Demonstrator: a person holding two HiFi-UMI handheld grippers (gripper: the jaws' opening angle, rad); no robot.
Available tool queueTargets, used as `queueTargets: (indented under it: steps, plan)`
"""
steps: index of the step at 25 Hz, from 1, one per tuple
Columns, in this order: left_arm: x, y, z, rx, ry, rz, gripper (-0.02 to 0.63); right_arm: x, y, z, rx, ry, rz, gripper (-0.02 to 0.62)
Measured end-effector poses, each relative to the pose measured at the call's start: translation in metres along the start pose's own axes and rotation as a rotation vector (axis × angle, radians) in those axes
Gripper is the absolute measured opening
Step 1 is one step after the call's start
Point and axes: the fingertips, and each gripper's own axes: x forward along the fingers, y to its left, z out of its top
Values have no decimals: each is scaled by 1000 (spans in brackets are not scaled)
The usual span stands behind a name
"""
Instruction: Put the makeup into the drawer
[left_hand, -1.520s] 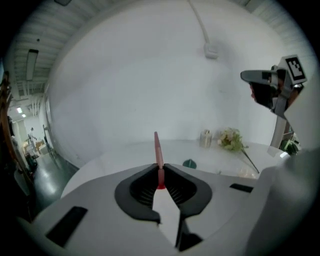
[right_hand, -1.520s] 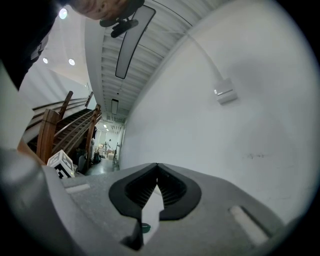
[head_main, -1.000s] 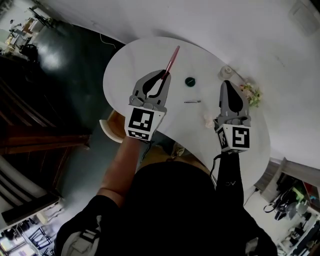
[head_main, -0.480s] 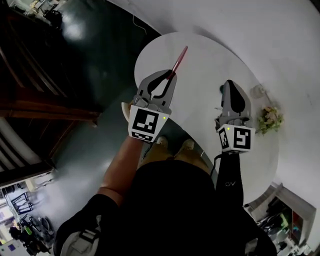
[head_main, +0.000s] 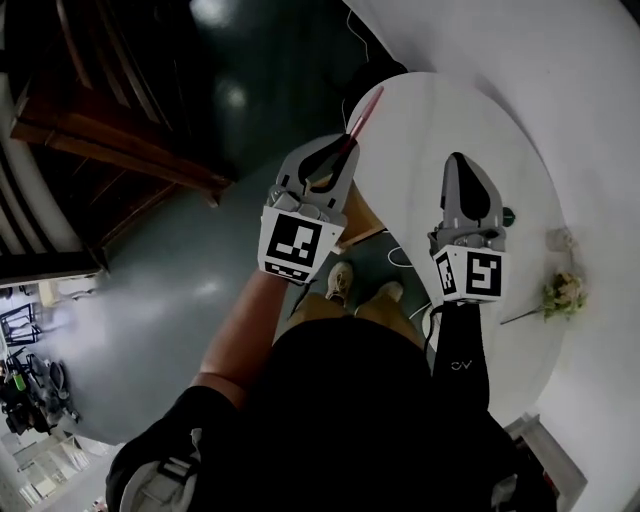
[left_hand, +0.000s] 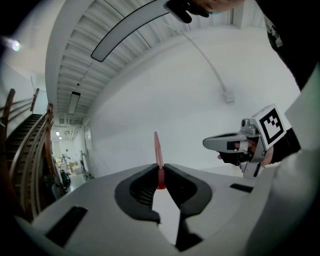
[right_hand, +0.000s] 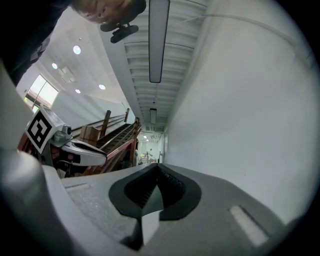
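My left gripper (head_main: 337, 150) is shut on a slim pink makeup pencil (head_main: 364, 108), which sticks out beyond the jaws over the left edge of the white round table (head_main: 440, 120). The left gripper view shows the pencil (left_hand: 157, 147) standing up from the closed tips of the left gripper (left_hand: 161, 169), with a white wall behind it. My right gripper (head_main: 458, 160) hangs over the table, shut, with nothing between its jaws. In its own view the right gripper (right_hand: 157, 168) has its tips together. No drawer shows in any view.
On the table's right part lie a dark round lid (head_main: 508, 215), a small white jar (head_main: 557, 238), a flower sprig (head_main: 565, 295) and a thin stick (head_main: 520, 316). A dark floor (head_main: 180, 270) and a wooden staircase (head_main: 110, 150) fill the left. A chair seat (head_main: 362, 225) sits under the table.
The whole view has swung left: the table slid from the middle to the right, and the dark floor and staircase came in. Both grippers travelled along, the left still holding the pencil.
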Motion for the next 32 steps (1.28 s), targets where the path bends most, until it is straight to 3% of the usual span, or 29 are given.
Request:
queueTargets:
  steps: [4, 7, 14, 20, 28, 32]
  plan:
    - [-10, 23, -13, -11, 19, 23, 40, 19, 27, -3, -10, 21, 50, 5]
    - [-7, 33, -48, -43, 89, 33, 40, 25, 33, -5, -21, 35, 57, 5]
    - [-11, 28, -198, -88, 374, 5, 40, 20, 36, -21, -33, 96, 33, 5]
    - [-20, 18, -310, -205, 601, 2, 40, 3, 34, -33, -42, 148, 6, 5]
    - [-20, -21, -374, -268, 769, -81, 41, -4, 33, -37, -48, 163, -9, 5]
    - [-21, -22, -381, -304, 784, -77, 41, -4, 36, -35, -53, 163, -8, 5]
